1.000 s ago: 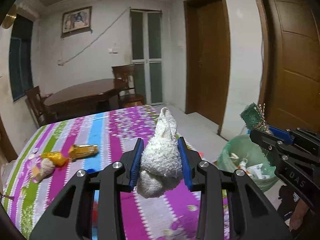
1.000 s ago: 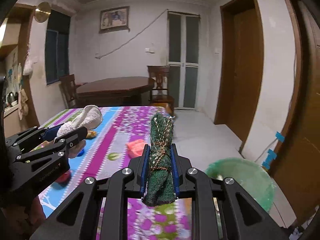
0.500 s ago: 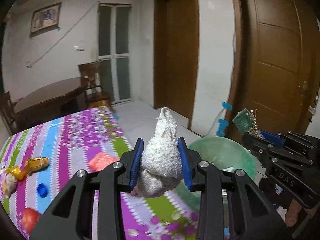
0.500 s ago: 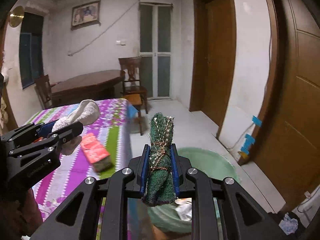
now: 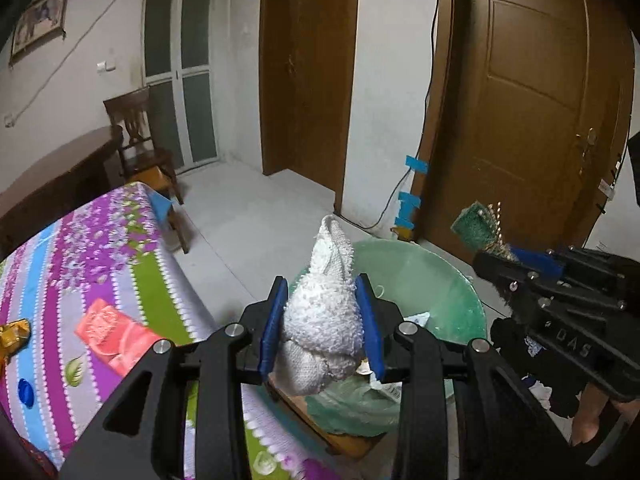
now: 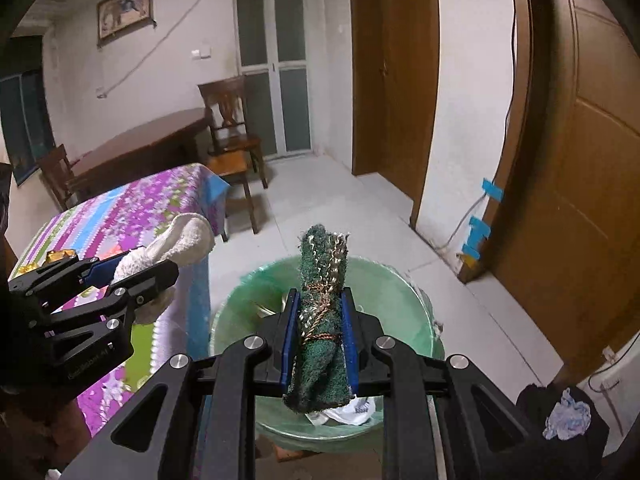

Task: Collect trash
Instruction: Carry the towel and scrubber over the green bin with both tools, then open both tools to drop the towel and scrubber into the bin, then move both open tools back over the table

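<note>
My left gripper [image 5: 320, 322] is shut on a white knitted rag [image 5: 326, 312] and holds it over the near edge of a green-lined trash bin [image 5: 436, 280]. My right gripper [image 6: 318, 334] is shut on a rolled dark green scouring cloth [image 6: 322, 320] and holds it above the same bin [image 6: 392, 300]. The bin holds paper scraps. Each gripper shows in the other's view: the right one [image 5: 496, 258] at right, the left one [image 6: 132, 270] at left.
The table with the striped floral cloth [image 5: 80, 264] lies to the left, with a red packet [image 5: 108, 330], a gold wrapper [image 5: 12, 336] and a blue cap [image 5: 25, 390] on it. Brown doors [image 5: 532, 112], a wooden chair [image 6: 228, 128] and a dark table [image 6: 140, 148] stand beyond.
Both grippers have swung right, away from the table, and now hang over the trash bin. Both still grip their rags.
</note>
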{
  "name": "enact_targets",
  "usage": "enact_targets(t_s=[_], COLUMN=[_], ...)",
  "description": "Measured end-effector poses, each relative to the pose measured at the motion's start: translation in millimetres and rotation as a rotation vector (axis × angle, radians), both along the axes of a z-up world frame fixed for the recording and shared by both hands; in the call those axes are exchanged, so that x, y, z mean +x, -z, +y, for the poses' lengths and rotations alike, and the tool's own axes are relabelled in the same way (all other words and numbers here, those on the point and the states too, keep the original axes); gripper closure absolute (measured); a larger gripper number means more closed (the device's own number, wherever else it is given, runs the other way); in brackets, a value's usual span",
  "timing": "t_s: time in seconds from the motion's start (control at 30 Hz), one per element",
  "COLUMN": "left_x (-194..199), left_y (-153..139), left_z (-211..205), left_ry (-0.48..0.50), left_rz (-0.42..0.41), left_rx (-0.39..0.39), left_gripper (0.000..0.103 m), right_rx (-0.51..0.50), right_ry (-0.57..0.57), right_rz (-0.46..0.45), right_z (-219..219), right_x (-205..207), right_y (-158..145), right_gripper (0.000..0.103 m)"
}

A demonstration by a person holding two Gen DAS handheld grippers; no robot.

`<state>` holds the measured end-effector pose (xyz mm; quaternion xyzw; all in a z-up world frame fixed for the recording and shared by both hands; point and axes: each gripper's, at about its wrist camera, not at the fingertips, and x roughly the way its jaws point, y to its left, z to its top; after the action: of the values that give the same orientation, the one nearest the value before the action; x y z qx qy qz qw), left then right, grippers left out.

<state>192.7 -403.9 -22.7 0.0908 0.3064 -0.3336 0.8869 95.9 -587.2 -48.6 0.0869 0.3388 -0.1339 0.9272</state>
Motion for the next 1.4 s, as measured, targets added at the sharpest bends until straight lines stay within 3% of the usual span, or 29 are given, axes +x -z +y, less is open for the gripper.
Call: enact_targets(t_s=[0.33,0.73,0.83,0.87,0.9,0.97,1.4], left_x=[17.7,23.8,26.4,25.9,26.0,25.2,18.9], left_y=[27.9,46.7,46.1,45.1,44.5,43.7,42.4], left_z=[-42.6,-61.9,-62.9,-62.6,-62.1,-61.2,-54.2], left_ry=[0.032,0.04,0.038,0.032,0.03,0.023,0.02], left_rz=[0.087,0.132,0.134,0.131,0.131,0.124,0.121], left_rx=[0.059,0.085,0.086,0.084,0.082,0.082,0.086], left_gripper=[0.069,0.068,0.062,0.053,0.046,0.04,0.039], right_rx=[0.063,0.077,0.076,0.077,0.075,0.073,0.07], right_ry=[0.009,0.007,0.008,0.007,0.011,0.019,0.033], right_rz=[0.098,0.13,0.131,0.133,0.131,0.123,0.09], right_z=[-33.2,-40.6,-39.2,-39.2,-39.4,-41.8,-38.3], right_x=[29.6,52.5,55.2,55.1,55.8,54.4,38.7], right_y=[43.2,64.7,65.8,65.7,66.7,68.1,64.9], right_gripper=[0.082,0.082,0.082,0.078,0.068,0.063,0.06])
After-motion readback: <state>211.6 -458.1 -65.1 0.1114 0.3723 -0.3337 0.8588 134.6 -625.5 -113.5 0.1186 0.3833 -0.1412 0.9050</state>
